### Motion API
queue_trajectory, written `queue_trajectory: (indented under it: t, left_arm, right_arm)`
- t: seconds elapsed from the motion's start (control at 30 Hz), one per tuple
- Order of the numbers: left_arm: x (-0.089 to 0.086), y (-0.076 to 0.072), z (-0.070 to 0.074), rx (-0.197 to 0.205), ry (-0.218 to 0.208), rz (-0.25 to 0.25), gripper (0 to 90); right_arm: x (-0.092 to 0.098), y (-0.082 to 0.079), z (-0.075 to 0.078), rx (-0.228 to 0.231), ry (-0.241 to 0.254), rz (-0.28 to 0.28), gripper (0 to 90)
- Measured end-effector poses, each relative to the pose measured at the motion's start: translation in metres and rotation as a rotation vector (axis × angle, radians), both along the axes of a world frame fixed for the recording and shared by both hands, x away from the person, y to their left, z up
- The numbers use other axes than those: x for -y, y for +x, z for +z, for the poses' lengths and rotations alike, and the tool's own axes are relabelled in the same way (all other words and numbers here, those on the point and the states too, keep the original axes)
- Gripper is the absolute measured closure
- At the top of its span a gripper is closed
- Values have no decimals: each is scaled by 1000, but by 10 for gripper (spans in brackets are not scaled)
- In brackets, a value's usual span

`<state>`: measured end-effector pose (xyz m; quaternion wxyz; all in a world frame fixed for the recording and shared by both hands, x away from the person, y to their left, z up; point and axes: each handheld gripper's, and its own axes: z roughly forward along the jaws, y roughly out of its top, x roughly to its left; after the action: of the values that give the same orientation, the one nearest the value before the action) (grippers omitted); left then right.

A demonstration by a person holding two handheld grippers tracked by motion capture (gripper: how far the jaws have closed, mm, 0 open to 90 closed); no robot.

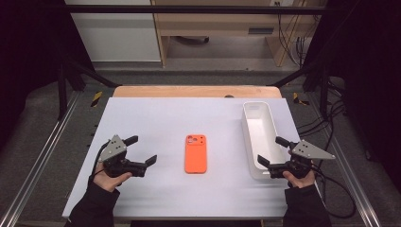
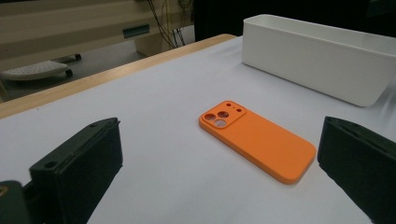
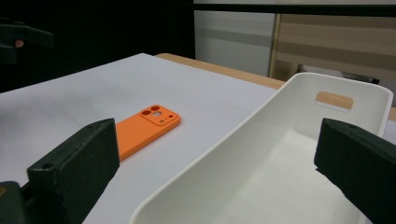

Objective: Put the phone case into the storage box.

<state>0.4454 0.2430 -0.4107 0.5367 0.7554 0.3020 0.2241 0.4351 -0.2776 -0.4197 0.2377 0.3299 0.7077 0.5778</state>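
Your left gripper (image 1: 140, 150) sits nearest you, low over the white table surface (image 1: 156, 118), its two black jaws spread wide apart with nothing between them. In the left gripper view the same jaws rise at the bottom corners, and the gap between them frames bare table first, then the flat orange plastic phone case (image 2: 258, 139).

That case lies just ahead of your left gripper and slightly to its right, flat on the table, back side up, its camera cut-outs at the end farther from you. In the high view the orange case (image 1: 196, 153) rests about midway between your two grippers, touching neither.

Your right gripper (image 1: 273, 152) is also spread open and holds nothing. Its jaws straddle the near end of the long white rectangular plastic bin (image 1: 261, 124): in the right gripper view the bin's near rim runs up between the jaws, the left jaw outside the bin wall and the right jaw over its inside. I cannot tell whether either jaw touches the rim. From this gripper the phone case (image 3: 144, 128) lies to the left, beyond the left jaw.

Farther ahead, the bin (image 3: 261, 172) stretches away from your right gripper, with a slot handle cut in its far end wall.
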Motion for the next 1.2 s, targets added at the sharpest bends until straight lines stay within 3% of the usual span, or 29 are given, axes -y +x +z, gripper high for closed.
queue_trajectory:
  t: [0.93,1.2]
  left_arm:
    - [42,10,0,-25,38,-42,0]
    - [66,17,-4,-30,47,-59,0]
  right_arm:
    - [0,0,0,0,-3,-1,5]
    - [0,0,0,1,-3,-1,5]
